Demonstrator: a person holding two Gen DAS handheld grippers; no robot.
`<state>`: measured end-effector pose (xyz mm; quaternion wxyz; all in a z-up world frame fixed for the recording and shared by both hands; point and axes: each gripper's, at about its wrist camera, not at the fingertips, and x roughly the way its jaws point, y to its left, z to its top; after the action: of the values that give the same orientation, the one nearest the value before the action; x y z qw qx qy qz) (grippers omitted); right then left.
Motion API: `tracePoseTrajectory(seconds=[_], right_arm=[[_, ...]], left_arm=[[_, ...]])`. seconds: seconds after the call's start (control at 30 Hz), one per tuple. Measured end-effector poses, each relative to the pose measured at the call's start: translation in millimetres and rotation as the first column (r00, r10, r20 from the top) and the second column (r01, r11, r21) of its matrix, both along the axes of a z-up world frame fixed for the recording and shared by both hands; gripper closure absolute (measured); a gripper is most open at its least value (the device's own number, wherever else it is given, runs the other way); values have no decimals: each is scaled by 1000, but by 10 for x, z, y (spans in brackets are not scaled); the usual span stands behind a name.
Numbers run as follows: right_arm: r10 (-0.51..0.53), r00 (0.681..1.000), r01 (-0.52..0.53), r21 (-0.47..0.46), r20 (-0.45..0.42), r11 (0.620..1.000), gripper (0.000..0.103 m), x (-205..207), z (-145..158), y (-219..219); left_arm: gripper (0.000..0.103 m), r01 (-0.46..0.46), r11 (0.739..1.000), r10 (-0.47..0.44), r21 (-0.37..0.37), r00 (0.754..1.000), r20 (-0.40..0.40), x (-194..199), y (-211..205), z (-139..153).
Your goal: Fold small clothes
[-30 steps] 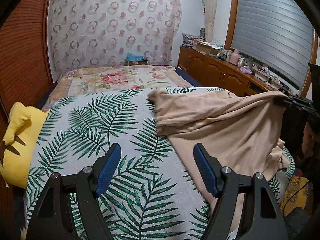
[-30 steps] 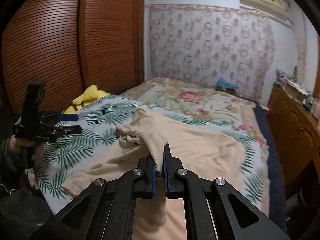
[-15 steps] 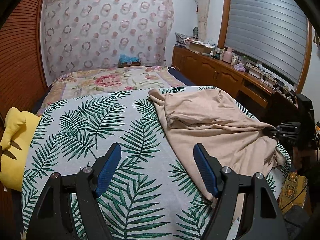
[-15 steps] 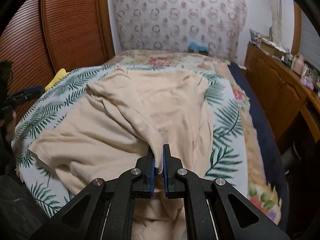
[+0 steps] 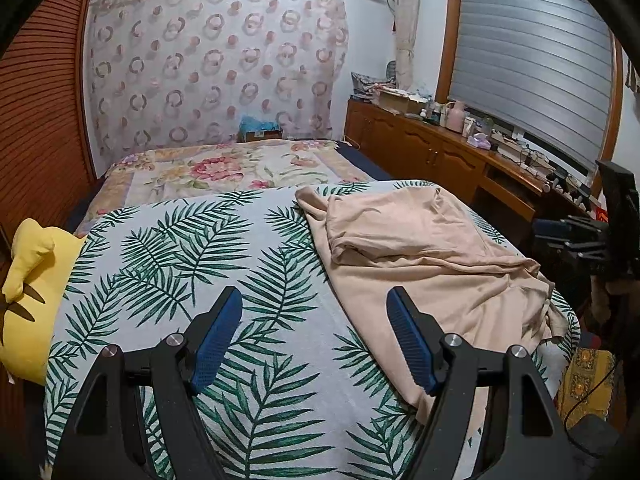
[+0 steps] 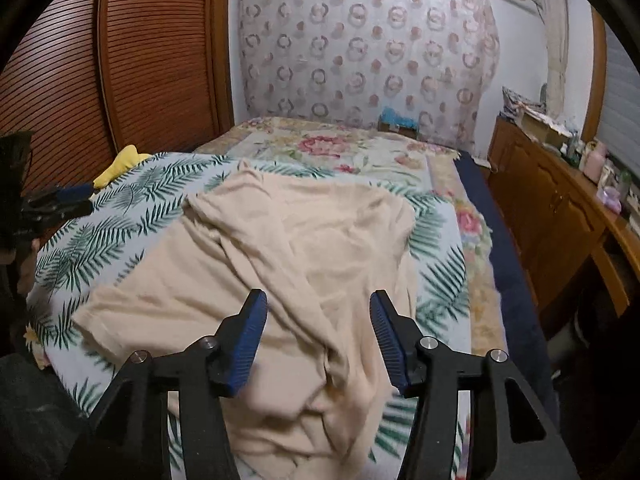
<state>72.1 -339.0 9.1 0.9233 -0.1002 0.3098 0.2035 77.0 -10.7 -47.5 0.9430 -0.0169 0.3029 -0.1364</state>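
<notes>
On the near half of the bed, spread over a palm-leaf cover [image 5: 168, 264]: one beige garment [image 6: 288, 248], soft knit, loosely heaped, creased lengthwise, one layer doubled back at its far end. Lies on the right side of the cover in the left wrist view, near edge draping off the mattress. Farther up the bed: floral bedspread [image 5: 208, 168], flat and smooth. At the far left edge, against slatted brown wardrobe doors [image 6: 120, 64]: yellow plush cushion [image 5: 28, 280], rounded, partly overhanging the cover. Along the right wall: wooden cabinet [image 5: 432, 152], top crowded with a cardboard box [image 5: 400, 98], a pink jug [image 5: 456, 116] and small bottles too small to tell apart. Box contents not discernible. Behind the bed head: sheer ring-patterned curtain [image 6: 360, 48]; grey roller blind [image 5: 532, 60] on the right.

Left gripper [image 5: 314, 326]: jaws released and wide apart, blue ribbed pads over bare cover, nothing between them. Right gripper [image 6: 318, 326]: jaws opening, garment folds lying below and between the pads [image 6: 250, 340], not pressed by either. No obstruction between either gripper and the garment.
</notes>
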Motion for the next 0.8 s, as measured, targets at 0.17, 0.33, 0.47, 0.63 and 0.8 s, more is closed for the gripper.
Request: tracePoseTrajectory(seconds=[0.17, 0.33, 0.47, 0.63, 0.8], right_arm=[[53, 999, -53, -5, 5, 999, 47, 246, -54, 244], [122, 992, -122, -25, -10, 992, 47, 567, -66, 557], [178, 983, -180, -43, -47, 983, 47, 864, -97, 817], [250, 959, -258, -49, -133, 965, 47, 1225, -244, 1168], [310, 928, -323, -33, -205, 946, 47, 1437, -434, 1428]], left_arm=[[28, -31, 1000, 31, -5, 999, 7, -10, 79, -3], [28, -51, 999, 52, -12, 999, 10, -8, 157, -6], [28, -65, 998, 65, -18, 998, 6, -3, 210, -29], [27, -64, 998, 64, -21, 998, -3, 0, 227, -64], [27, -62, 998, 62, -18, 998, -15, -8, 246, -105]])
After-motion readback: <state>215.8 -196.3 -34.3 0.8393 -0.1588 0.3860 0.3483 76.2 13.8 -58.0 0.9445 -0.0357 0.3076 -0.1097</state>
